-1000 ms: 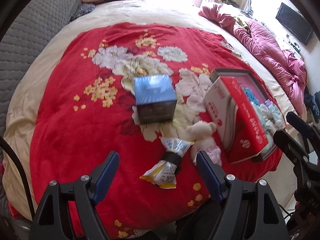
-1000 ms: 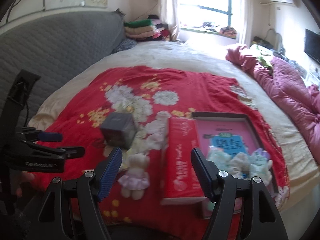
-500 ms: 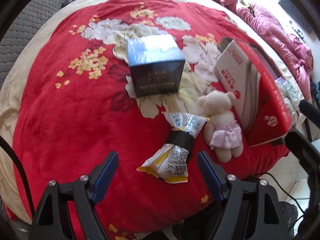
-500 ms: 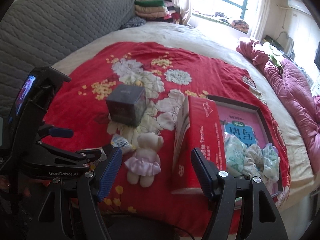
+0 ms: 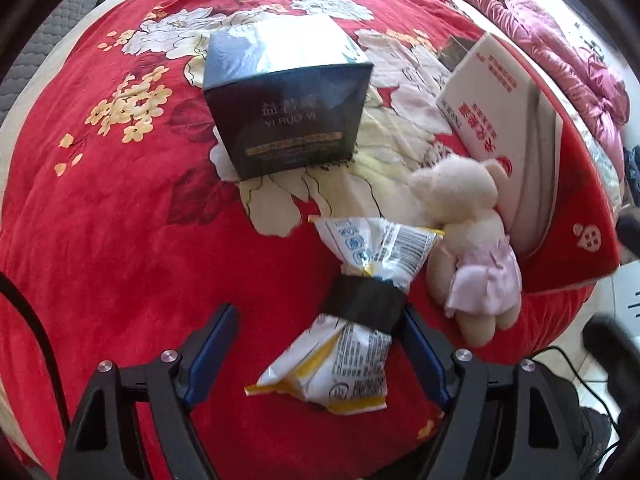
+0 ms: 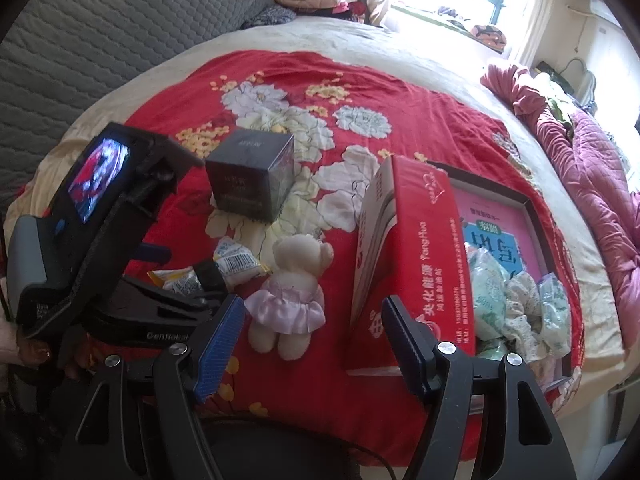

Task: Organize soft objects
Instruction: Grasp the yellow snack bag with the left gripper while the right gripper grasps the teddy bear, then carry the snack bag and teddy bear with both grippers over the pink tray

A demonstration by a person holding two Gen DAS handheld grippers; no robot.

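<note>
Both grippers have dropped closer to the red blanket (image 6: 168,208). The tray (image 6: 532,208) already holds soft bundles; the teddy bear (image 6: 292,292) and snack packet (image 5: 352,320) remain outside. Left gripper (image 5: 320,344) straddles the packet, right gripper (image 6: 312,340) empty, jaws wide.

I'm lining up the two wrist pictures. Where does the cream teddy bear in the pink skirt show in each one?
Left wrist: the teddy bear lies right of centre, against the red carton, beside the snack packet.
Right wrist: the teddy bear lies just left of centre, left of the red carton.
Shared landmark: the dark box beyond the bear.
</note>
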